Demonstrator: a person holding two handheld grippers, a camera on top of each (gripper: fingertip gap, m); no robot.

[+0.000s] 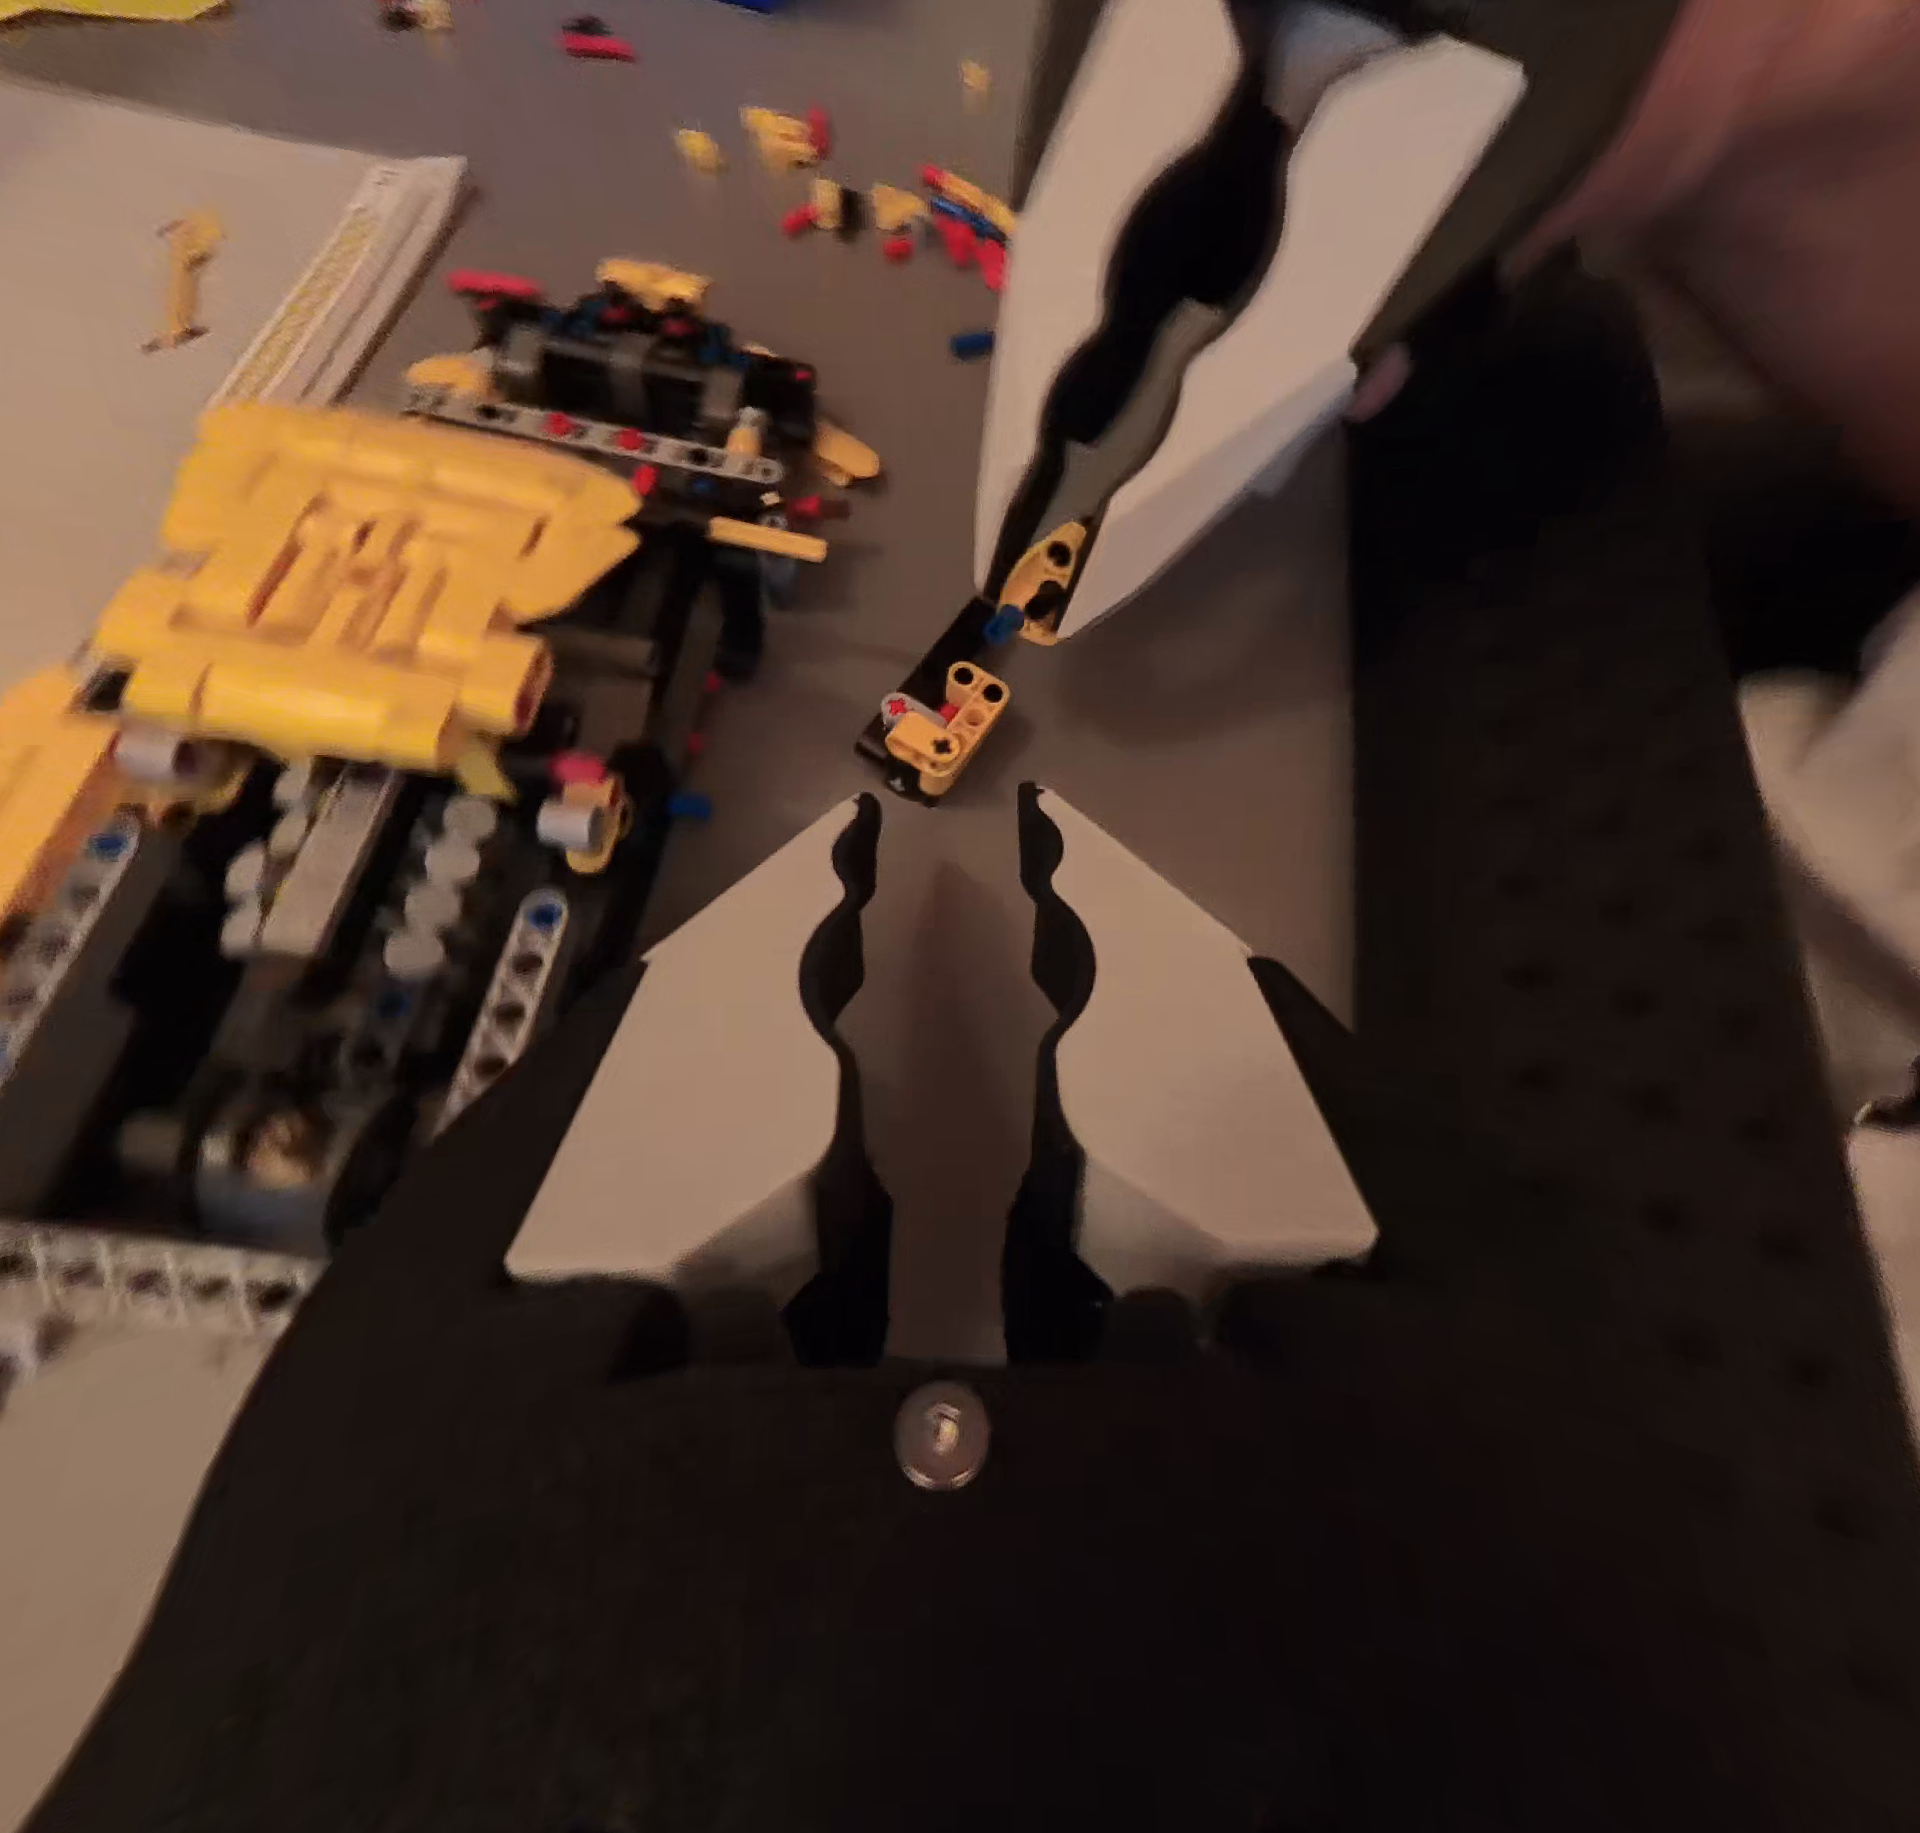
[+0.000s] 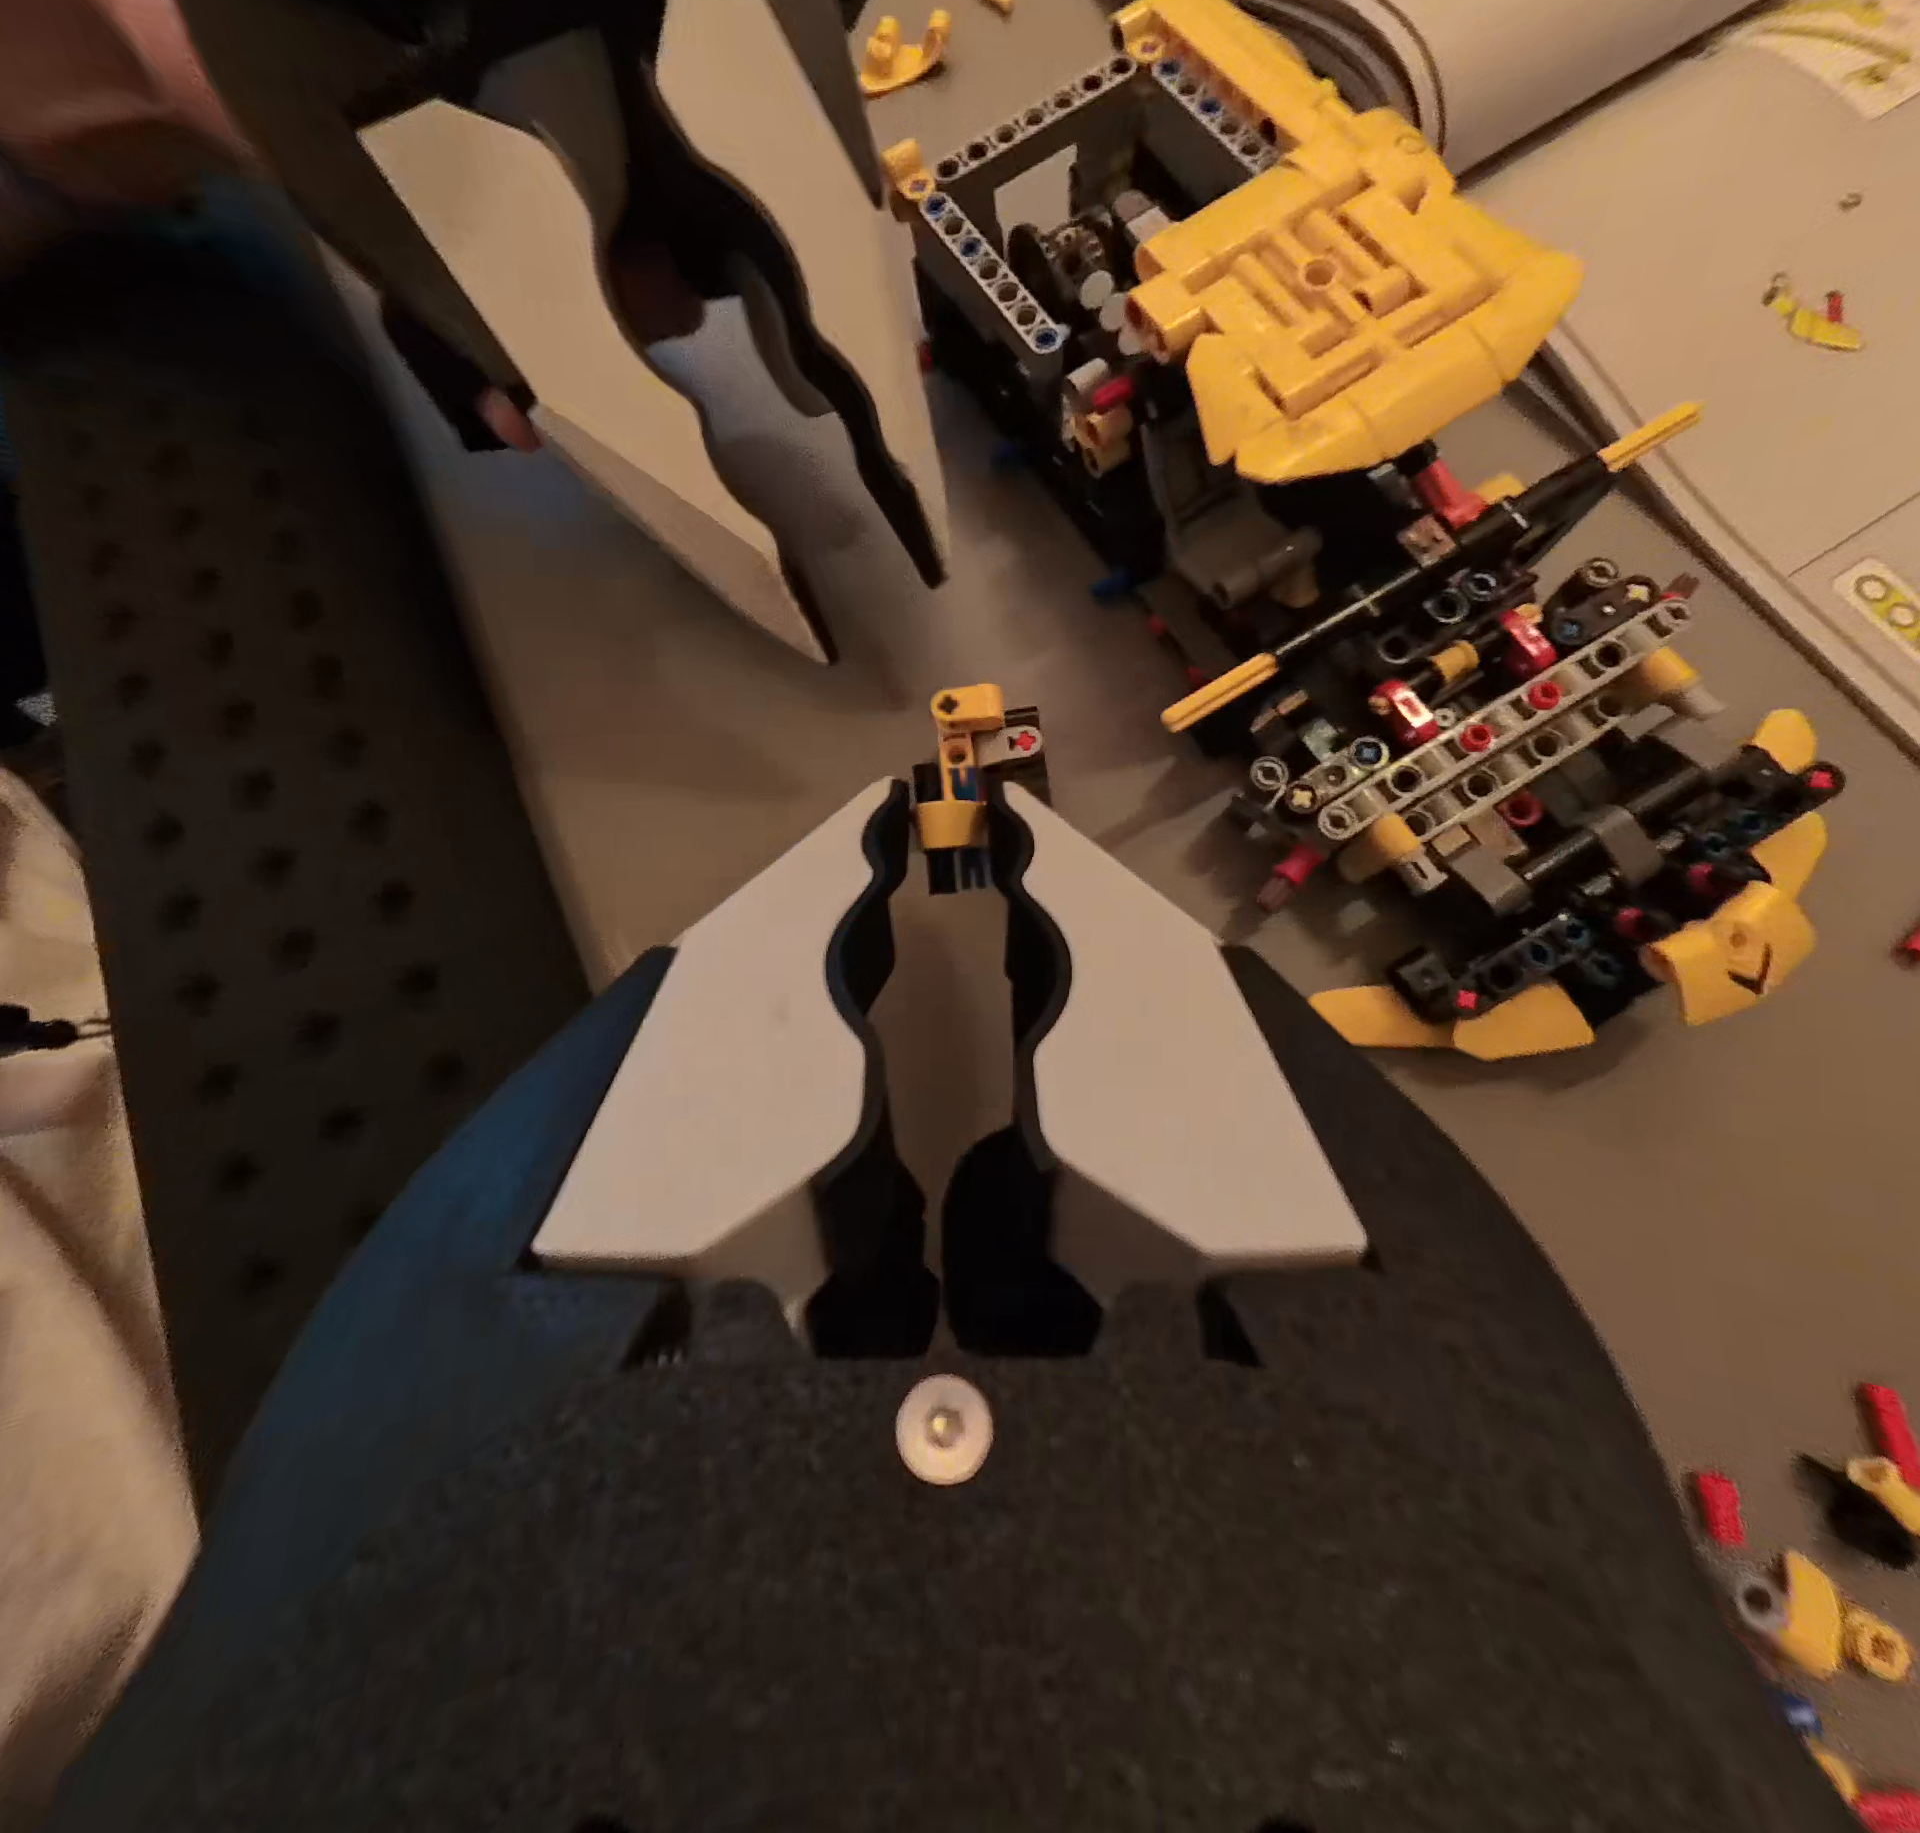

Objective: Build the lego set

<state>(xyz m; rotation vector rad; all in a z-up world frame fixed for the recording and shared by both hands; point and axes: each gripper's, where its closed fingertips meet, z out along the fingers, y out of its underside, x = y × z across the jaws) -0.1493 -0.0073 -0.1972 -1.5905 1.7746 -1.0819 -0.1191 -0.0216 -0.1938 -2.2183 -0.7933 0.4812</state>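
R gripper (image 2: 948,796), grey fingers w/ black wavy pads, is clamped on a small black-and-yellow lego sub-assembly (image 2: 961,775) w/ a red pin, just above the grey tabletop (image 2: 1455,1212). L gripper (image 1: 940,796) has its jaws apart w/ nothing between them, tips just near of that same sub-assembly (image 1: 940,729). Right of it in the right wrist view: the big yellow-and-black lego vehicle build (image 2: 1351,495), resting on the table. Loose red, yellow & blue lego bits (image 1: 894,194) lie far off. Open instruction booklet (image 2: 1714,173) is beyond the build.
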